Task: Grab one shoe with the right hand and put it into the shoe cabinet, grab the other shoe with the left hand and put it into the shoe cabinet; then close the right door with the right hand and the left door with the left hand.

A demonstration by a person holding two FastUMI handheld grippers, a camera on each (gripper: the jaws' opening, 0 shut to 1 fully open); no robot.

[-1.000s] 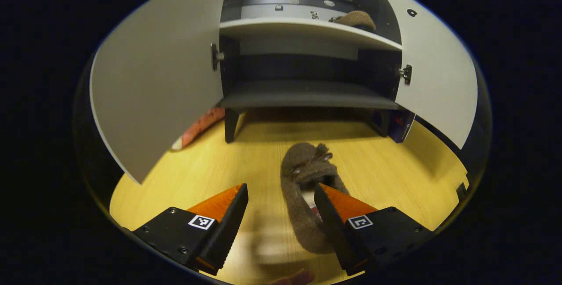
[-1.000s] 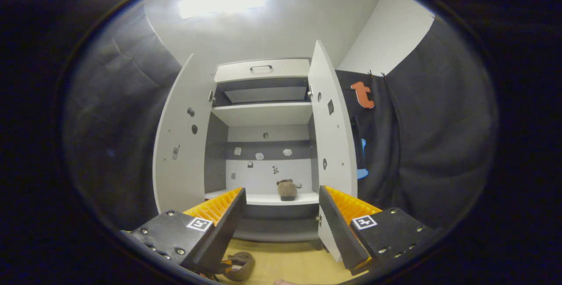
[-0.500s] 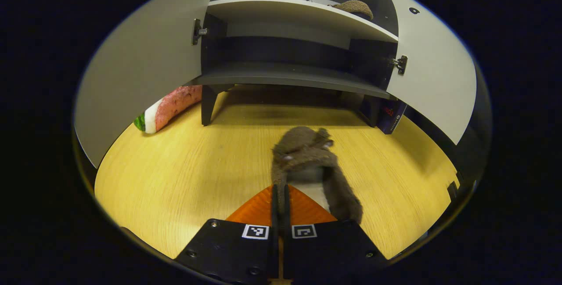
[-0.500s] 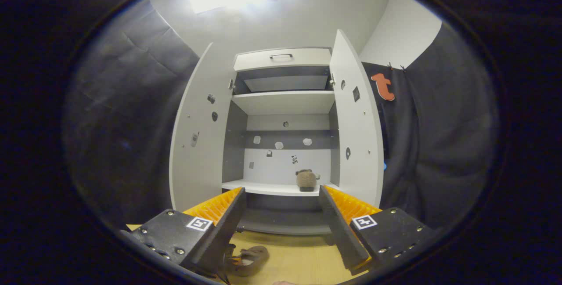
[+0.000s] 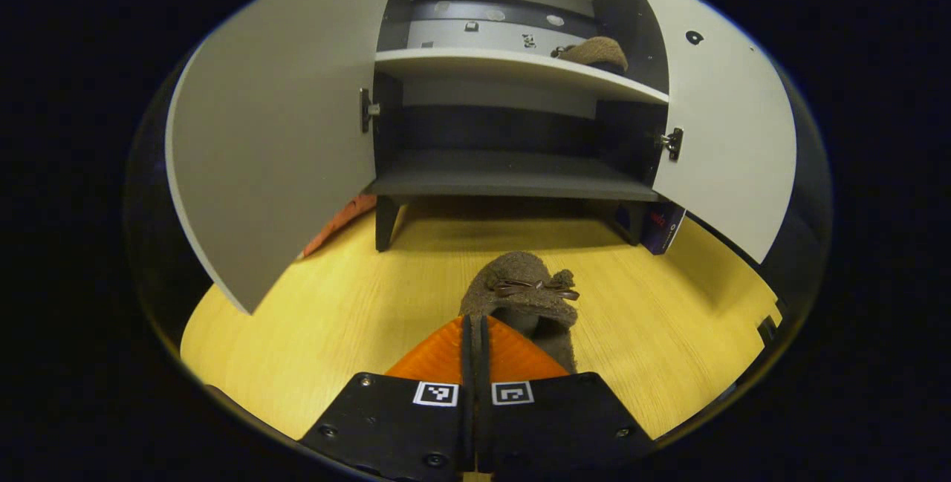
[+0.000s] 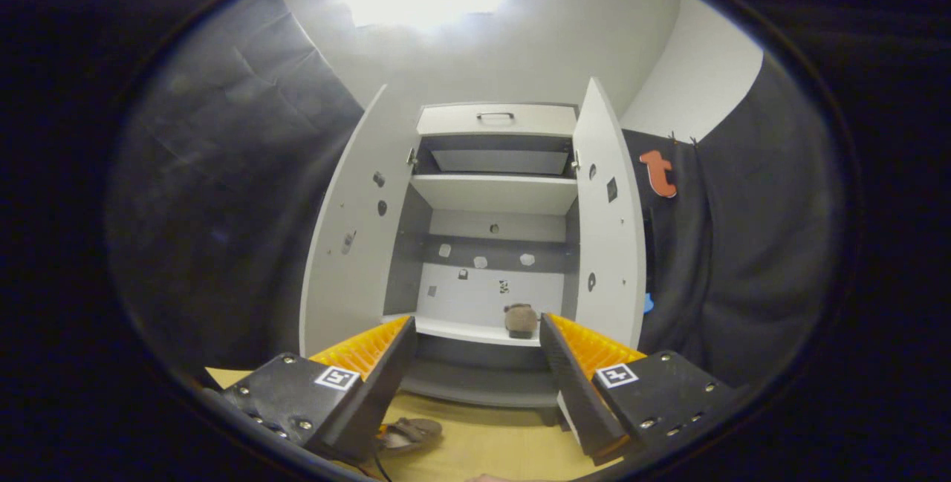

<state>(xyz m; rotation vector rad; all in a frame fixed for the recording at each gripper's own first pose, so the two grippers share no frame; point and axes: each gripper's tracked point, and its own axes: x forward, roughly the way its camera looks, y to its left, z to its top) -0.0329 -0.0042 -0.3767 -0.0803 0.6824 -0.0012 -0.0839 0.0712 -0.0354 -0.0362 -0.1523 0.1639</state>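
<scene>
Two fuzzy brown slippers are visible. One (image 5: pixel 594 50) sits on the white middle shelf (image 5: pixel 513 66) of the tall white two-door shoe cabinet (image 6: pixel 496 119), at its right end. The other fuzzy brown slipper with a small bow (image 5: pixel 529 296) is over the yellow wooden floor (image 5: pixel 334 318), toe and long axis pointing at the cabinet. The left gripper (image 5: pixel 475 333) has its fingers pressed together on that slipper's rim. The right gripper (image 6: pixel 475 363) has its fingers spread wide, holding nothing. Both cabinet doors, left (image 5: pixel 282 133) and right (image 5: pixel 721 133), are open.
</scene>
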